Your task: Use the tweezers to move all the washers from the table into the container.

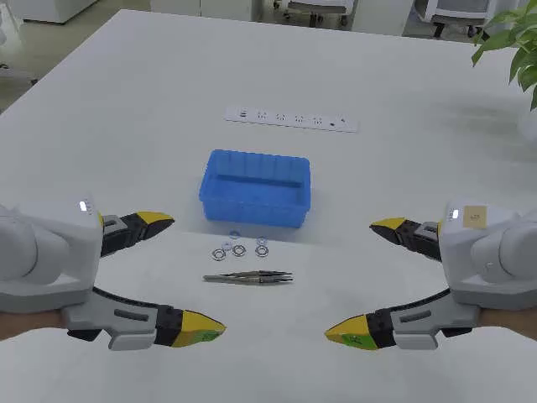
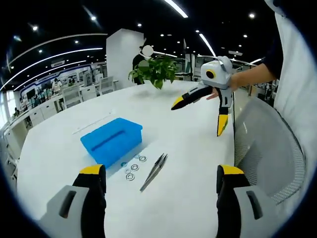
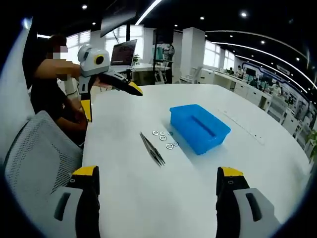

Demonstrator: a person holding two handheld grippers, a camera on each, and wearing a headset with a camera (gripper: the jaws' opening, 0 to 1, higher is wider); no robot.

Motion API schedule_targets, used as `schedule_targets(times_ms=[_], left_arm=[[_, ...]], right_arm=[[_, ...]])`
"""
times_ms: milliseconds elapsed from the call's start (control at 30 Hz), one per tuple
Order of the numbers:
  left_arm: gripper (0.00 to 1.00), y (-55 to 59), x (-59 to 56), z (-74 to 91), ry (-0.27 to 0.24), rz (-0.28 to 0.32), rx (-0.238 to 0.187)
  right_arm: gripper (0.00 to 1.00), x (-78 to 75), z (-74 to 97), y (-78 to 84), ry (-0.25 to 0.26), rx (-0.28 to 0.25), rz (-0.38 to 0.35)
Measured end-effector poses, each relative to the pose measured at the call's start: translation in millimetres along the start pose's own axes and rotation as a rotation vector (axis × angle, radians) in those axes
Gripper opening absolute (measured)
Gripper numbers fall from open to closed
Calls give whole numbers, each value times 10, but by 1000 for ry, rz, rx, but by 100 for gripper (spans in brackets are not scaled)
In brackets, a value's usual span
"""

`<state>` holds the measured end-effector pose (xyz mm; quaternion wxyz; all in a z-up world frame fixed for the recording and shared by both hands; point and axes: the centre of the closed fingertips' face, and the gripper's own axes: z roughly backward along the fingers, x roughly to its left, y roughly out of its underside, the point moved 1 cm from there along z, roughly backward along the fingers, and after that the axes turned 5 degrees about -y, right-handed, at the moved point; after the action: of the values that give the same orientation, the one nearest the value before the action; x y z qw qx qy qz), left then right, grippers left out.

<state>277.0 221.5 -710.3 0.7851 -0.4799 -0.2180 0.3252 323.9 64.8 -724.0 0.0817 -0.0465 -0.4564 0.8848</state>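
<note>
Left tool (image 1: 193, 274): we see it at the lower left of the head view. Its jaws are spread wide and it's released, with nothing between them. It's held up off the counter (image 1: 126, 101).
Right tool (image 1: 351, 279): it sits at the lower right of the head view, pretty much a mirror of the left one. The jaws are wide apart and it's released too. In the left gripper view we can see a hand holding it in the air at the upper right.
Tweezers (image 1: 248, 276): they lie flat and crosswise on the counter, dead centre of the head view, between the two tools. Neither tool touches them.
Washers (image 1: 239, 249): there's a small loose cluster on the counter just above the tweezers in the head view, in the gap between the tweezers and the container. As far as we can tell they touch neither. They're too small for us to count for sure.
Container (image 1: 254, 211): it's a blue bin just above the washers, middle of the head view, standing upright on the counter.
Power strip (image 1: 290, 118): it's white and lies flat further up the frame, above the container.
Plant (image 1: 512, 42): we see green leaves in the upper right corner of the head view.
Chair (image 3: 39, 148): it has a grey mesh back and sits at the left of the right gripper view, by the counter's edge.
</note>
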Motion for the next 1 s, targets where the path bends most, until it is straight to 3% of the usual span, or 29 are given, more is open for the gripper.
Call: schedule_targets(times_ms=[367,1000], left_arm=[[97,22,37,15,-16,11,4],[97,58,18,0,-18,1,14]], right_arm=[[99,80,-48,25,-22,12,10],[98,72,-9,-26,-20,6,22]])
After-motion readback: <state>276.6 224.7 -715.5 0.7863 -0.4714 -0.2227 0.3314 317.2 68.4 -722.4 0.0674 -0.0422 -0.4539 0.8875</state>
